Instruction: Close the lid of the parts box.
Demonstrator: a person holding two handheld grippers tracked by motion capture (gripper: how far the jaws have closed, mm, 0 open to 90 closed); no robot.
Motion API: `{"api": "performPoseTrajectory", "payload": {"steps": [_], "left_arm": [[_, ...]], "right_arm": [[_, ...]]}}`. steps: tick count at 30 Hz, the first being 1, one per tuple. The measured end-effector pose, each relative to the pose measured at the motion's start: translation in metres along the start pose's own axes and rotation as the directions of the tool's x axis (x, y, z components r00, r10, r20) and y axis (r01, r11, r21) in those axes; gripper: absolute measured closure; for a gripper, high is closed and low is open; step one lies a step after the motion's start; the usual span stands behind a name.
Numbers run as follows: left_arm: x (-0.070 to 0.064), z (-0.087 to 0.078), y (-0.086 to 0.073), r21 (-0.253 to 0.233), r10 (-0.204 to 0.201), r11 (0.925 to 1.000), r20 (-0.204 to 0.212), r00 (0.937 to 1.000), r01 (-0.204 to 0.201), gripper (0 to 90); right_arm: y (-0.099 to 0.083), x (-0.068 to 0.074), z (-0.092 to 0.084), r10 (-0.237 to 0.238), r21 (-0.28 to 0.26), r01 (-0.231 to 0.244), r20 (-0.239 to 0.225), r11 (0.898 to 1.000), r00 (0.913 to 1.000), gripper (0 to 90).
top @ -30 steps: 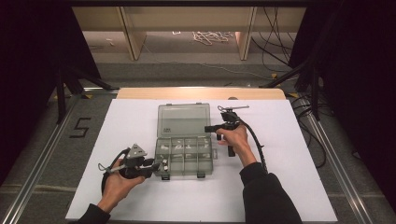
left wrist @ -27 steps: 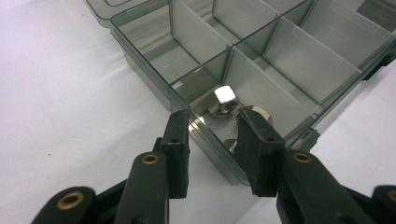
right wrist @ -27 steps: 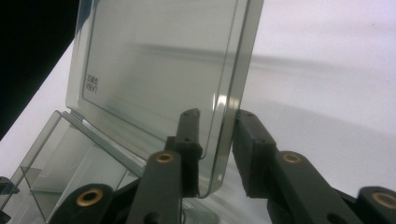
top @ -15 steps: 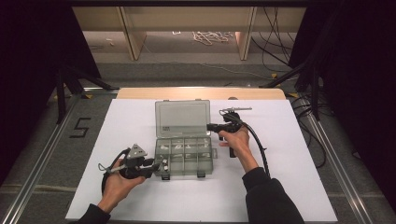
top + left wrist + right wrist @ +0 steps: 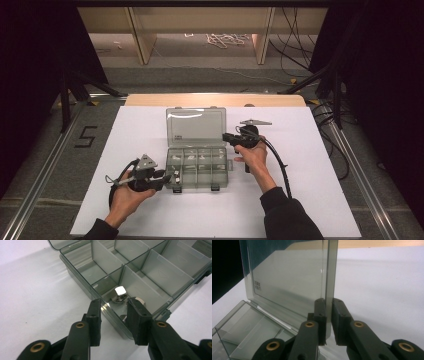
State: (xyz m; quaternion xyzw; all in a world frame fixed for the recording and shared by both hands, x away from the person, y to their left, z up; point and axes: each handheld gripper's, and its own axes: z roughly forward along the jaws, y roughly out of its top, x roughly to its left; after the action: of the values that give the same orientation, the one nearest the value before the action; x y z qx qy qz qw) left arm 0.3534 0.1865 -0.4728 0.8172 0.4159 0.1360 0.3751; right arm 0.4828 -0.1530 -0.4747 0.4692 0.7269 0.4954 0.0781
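Note:
A smoky clear organizer box (image 5: 200, 148) lies mid-table with its lid (image 5: 195, 125) standing open. My right gripper (image 5: 227, 137) has just been closing and is shut on the lid's right edge (image 5: 329, 270), which sits between its pads (image 5: 329, 301). My left gripper (image 5: 170, 177) is at the box's near left corner. Its jaws (image 5: 113, 302) clamp that corner wall (image 5: 80, 277). Shiny hex nuts (image 5: 120, 293) lie in the corner compartment just beyond the jaws. The neighbouring compartments (image 5: 165, 275) look bare.
The box rests on a white sheet (image 5: 300, 190) over a wooden table whose far edge (image 5: 215, 100) shows. The right gripper's cable (image 5: 280, 165) trails along the forearm. A floor mark "5" (image 5: 86, 136) and metal rails flank the table.
The right gripper has edged slightly left onto the lid's edge. The left hand and the box have stayed where they were.

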Motion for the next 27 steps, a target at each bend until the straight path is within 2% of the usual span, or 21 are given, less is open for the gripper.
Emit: {"api": "performPoseTrajectory", "payload": {"steps": [6, 7, 8, 12, 16, 21, 23, 24, 25, 26, 27], "left_arm": [[-0.001, 0.0, 0.0, -0.004, -0.012, 0.9999, -0.007, 0.9999, 0.012, 64.6], [-0.001, 0.0, 0.0, -0.003, -0.01, 0.9999, -0.009, 0.9999, 0.01, 64.6], [-0.001, 0.0, 0.0, -0.003, -0.01, 0.9999, -0.009, 0.9999, 0.01, 64.6], [-0.001, 0.0, 0.0, -0.001, -0.008, 1.0, -0.008, 0.9999, 0.008, 64.6], [-0.001, 0.0, -0.001, -0.003, -0.007, 1.0, -0.008, 0.9999, 0.007, 64.5], [0.0, 0.0, -0.001, -0.001, -0.01, 0.9999, -0.001, 0.9999, 0.01, 64.3], [0.001, 0.0, 0.0, 0.0, -0.002, 1.0, 0.005, 1.0, 0.002, 64.0], [0.0, 0.0, 0.0, -0.003, -0.005, 1.0, 0.006, 1.0, 0.005, 63.9], [0.002, -0.002, 0.0, 0.016, 0.024, 0.9996, 0.011, 0.9996, -0.024, 63.9], [0.002, -0.002, 0.0, 0.017, 0.015, 0.9997, 0.015, 0.9998, -0.015, 63.8], [0.001, 0.0, -0.001, -0.006, -0.013, 0.9999, 0.012, 0.9998, 0.013, 63.4]], "right_arm": [[-0.007, 0.004, -0.002, -0.018, -0.048, 0.019, 0.022, 0.999, 0.9996, 83.3], [-0.008, 0.003, -0.002, -0.041, -0.06, 0.043, 0.021, 0.997, 0.9989, 83.3], [-0.009, 0.004, -0.002, -0.036, -0.061, 0.038, 0.026, 0.997, 0.999, 83.2], [-0.012, 0.007, -0.002, -0.069, -0.09, 0.074, 0.05, 0.993, 0.9963, 83.2], [-0.016, 0.007, -0.003, -0.065, -0.109, 0.07, 0.045, 0.992, 0.9969, 83.3], [-0.019, 0.009, -0.003, -0.087, -0.134, 0.094, 0.059, 0.987, 0.9945, 83.3], [-0.02, 0.01, -0.003, -0.105, -0.139, 0.114, 0.068, 0.984, 0.9921, 83.3], [-0.021, 0.012, -0.003, -0.097, -0.136, 0.105, 0.069, 0.985, 0.9929, 83.3], [-0.021, 0.011, -0.003, -0.106, -0.147, 0.116, 0.079, 0.982, 0.9912, 83.4], [-0.022, 0.011, -0.003, -0.113, -0.152, 0.124, 0.082, 0.981, 0.9902, 83.4], [-0.022, 0.012, -0.003, -0.116, -0.149, 0.128, 0.086, 0.981, 0.9895, 83.3]]}}
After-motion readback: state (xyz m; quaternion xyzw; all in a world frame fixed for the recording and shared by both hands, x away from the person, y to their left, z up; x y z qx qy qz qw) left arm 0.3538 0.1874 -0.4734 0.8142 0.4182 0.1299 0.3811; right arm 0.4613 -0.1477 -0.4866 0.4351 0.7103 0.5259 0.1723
